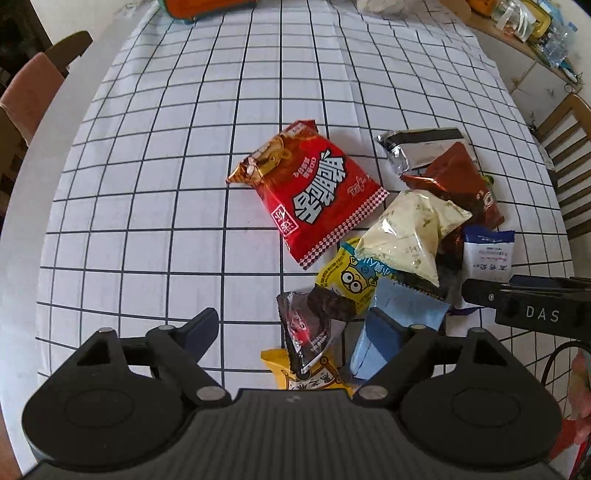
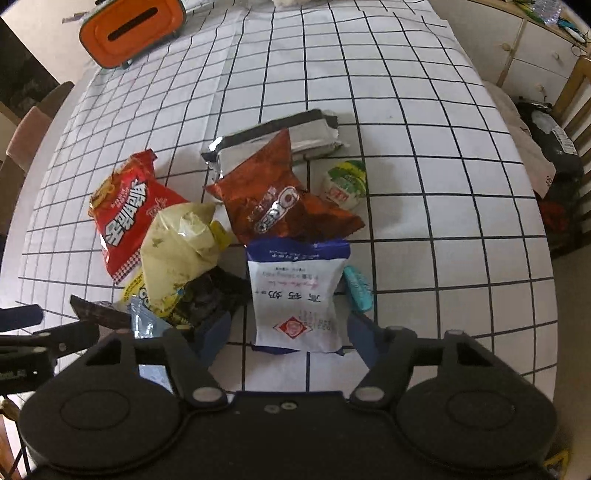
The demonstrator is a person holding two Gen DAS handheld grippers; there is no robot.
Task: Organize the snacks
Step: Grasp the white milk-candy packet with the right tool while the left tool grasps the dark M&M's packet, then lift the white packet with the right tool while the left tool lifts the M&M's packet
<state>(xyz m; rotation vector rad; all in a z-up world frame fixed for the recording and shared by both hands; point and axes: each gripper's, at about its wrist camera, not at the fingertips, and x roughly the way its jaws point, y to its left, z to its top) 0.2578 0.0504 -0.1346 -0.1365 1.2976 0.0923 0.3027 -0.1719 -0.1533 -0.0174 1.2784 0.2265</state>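
The left hand-held gripper (image 1: 291,328) stands wide around a dark crinkled plastic snack packet (image 1: 312,325), its pads apart from it. The right hand-held gripper (image 2: 288,332) brackets a white, blue-topped plastic pouch (image 2: 297,295) on the grid-clothed counter (image 2: 424,184), not visibly pressing it.

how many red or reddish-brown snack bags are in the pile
2: the bright red bag at the pile's left edge, and the reddish-brown bag in the middle, overlapping the silver packet. Others may be buried underneath.

On the table (image 2: 424,155), the red noodle packet (image 2: 125,218) lies left of the pile. The white-and-blue pouch (image 2: 295,295) lies nearest, the silver foil packet (image 2: 314,129) farthest, the orange slotted box (image 2: 129,29) far left.
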